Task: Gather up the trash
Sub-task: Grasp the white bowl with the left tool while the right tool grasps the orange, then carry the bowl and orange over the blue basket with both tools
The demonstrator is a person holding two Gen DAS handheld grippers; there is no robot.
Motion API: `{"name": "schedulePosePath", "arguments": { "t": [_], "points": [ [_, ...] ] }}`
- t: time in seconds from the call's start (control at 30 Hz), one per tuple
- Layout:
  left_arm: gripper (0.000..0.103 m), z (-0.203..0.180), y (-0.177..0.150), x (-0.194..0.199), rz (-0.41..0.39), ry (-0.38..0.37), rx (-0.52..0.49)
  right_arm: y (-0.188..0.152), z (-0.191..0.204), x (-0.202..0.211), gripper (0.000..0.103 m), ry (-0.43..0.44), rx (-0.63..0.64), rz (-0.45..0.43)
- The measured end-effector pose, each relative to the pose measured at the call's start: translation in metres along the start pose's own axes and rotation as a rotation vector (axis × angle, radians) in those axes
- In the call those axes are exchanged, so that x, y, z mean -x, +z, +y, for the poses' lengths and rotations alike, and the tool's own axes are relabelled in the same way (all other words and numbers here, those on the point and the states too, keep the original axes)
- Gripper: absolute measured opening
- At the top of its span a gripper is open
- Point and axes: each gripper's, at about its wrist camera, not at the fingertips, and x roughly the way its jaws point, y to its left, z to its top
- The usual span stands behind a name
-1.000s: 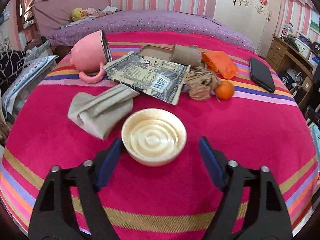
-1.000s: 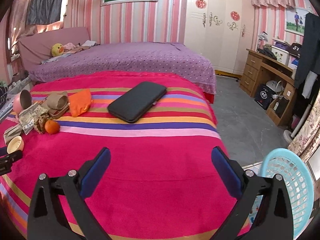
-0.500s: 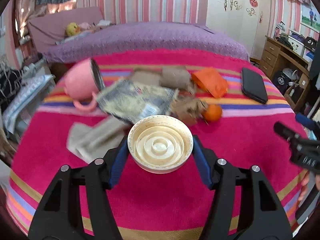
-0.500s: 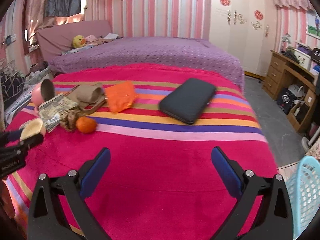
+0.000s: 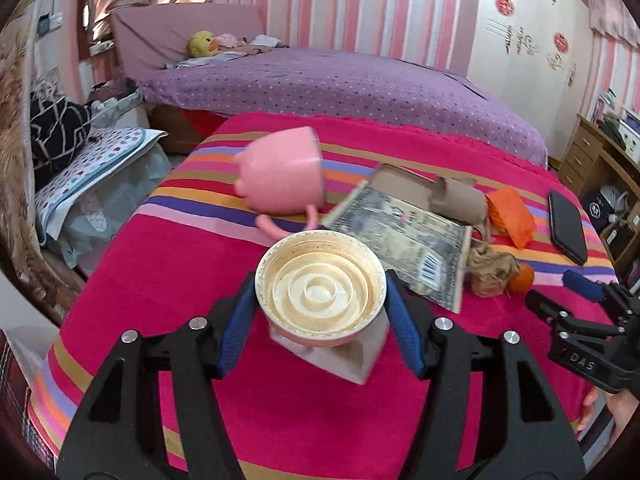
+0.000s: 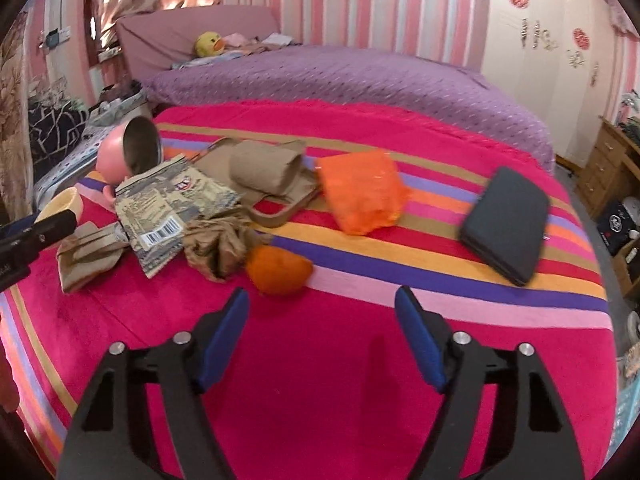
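Left gripper (image 5: 320,312) clamps a cream lid (image 5: 320,290), lifted above the striped blanket (image 5: 168,280) near the pink mug (image 5: 282,176) | Right gripper (image 6: 322,334), jaws closing on nothing, hangs over the blanket just short of the orange (image 6: 279,270)

The blanket (image 6: 320,360) is magenta, crossed by stripes of gold, purple, pink, orange and red. The lid (image 5: 321,284) in the left gripper (image 5: 321,312) is cream with a pinkish rim; both grippers carry blue pads on black frames. At 11 o'clock from the lid lies a pink mug (image 5: 282,172). The printed packet (image 6: 172,210) is grey and beige with a black barcode. The orange (image 6: 279,270) and bag (image 6: 362,192) are orange, the phone (image 6: 508,224) black, the far bedspread (image 5: 340,88) purple with white dots.
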Motion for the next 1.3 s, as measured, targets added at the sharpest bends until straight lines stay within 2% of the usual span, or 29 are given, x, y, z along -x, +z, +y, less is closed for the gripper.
{"name": "schedulePosePath", "arguments": {
  "t": [0.07, 0.2, 0.3, 0.43, 0.67, 1.13, 1.3],
  "points": [
    [0.061, 0.004, 0.001, 0.0, 0.002, -0.001, 0.019, 0.004, 0.006, -0.009, 0.068, 0.026, 0.001, 0.018],
    [0.061, 0.006, 0.003, -0.002, 0.003, -0.001, 0.036, 0.011, 0.017, -0.029, 0.048, 0.05, 0.032, 0.061],
    [0.061, 0.003, 0.003, -0.001, -0.005, 0.002, 0.028, 0.014, 0.021, -0.03, 0.036, 0.077, 0.048, 0.053],
    [0.061, -0.001, 0.003, -0.002, -0.001, -0.004, 0.02, 0.006, 0.015, -0.019, 0.034, 0.063, 0.064, 0.038],
    [0.061, -0.017, -0.001, 0.009, -0.01, -0.033, 0.008, -0.014, -0.021, 0.014, 0.034, 0.015, 0.023, 0.003],
    [0.061, -0.069, -0.021, 0.026, 0.01, -0.116, -0.03, -0.055, -0.089, 0.089, 0.034, -0.061, -0.052, -0.107],
    [0.061, -0.09, -0.032, 0.029, 0.013, -0.104, -0.059, -0.063, -0.11, 0.105, 0.034, -0.077, -0.074, -0.147]
  ]
}}
